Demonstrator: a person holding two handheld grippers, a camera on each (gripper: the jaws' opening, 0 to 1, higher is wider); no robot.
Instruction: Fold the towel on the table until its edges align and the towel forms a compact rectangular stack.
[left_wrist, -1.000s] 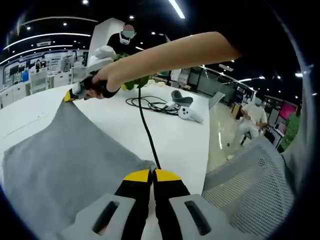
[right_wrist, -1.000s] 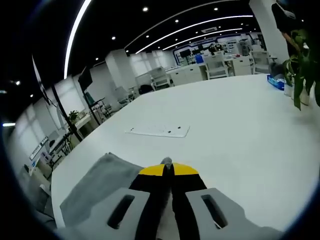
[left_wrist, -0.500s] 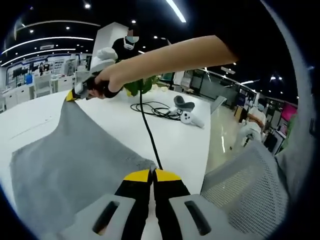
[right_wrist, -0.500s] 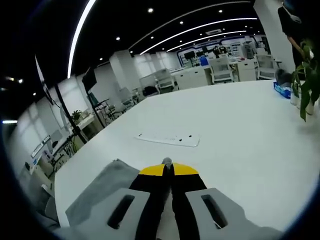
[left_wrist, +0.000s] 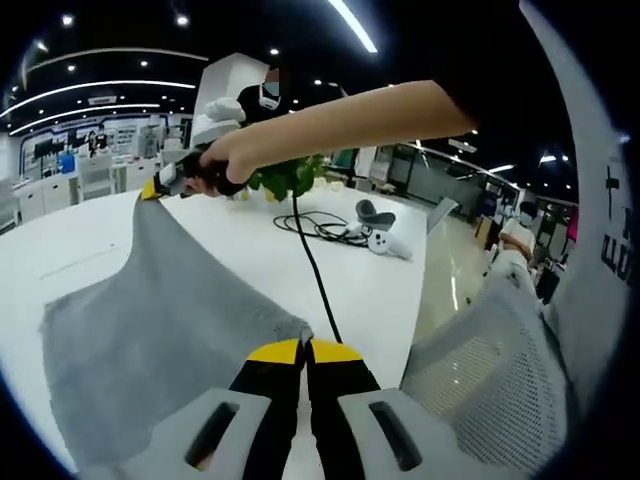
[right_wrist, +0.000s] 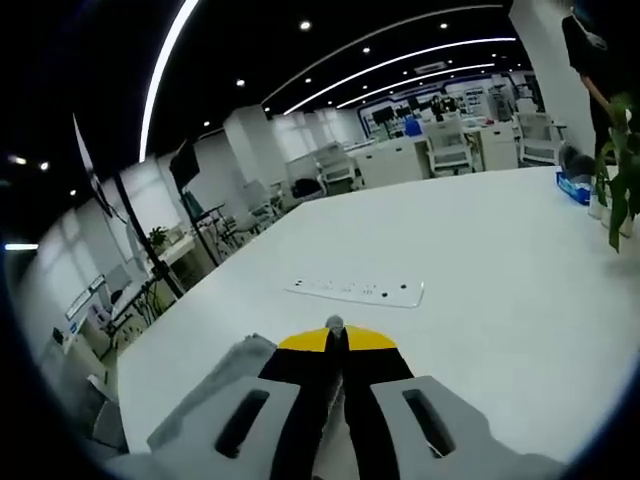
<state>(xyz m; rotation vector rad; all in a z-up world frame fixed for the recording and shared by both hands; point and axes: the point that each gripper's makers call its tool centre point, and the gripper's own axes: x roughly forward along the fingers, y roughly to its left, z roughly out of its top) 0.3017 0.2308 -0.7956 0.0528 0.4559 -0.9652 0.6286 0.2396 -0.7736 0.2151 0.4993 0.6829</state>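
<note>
left claw (left_wrist: 304, 348): pressed together, pinching one corner of the towel (left_wrist: 170, 320)
right claw (right_wrist: 335, 337): pressed together on another corner, seen raised in the left gripper view (left_wrist: 152, 187)
towel: grey, stretched between both claws above the white desk (left_wrist: 370, 290)
cable (left_wrist: 312, 265): black, crossing the desk

One grey towel (left_wrist: 150, 320), two tongs (left_wrist: 304, 351) (right_wrist: 336, 339), one power strip (right_wrist: 357, 291), one plant (left_wrist: 290, 178)

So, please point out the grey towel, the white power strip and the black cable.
grey towel (left_wrist: 165, 320), left gripper view, middle of the lifted cloth.
white power strip (right_wrist: 356, 291), right gripper view, middle of its top face.
black cable (left_wrist: 318, 285), left gripper view, the stretch crossing the table.
</note>
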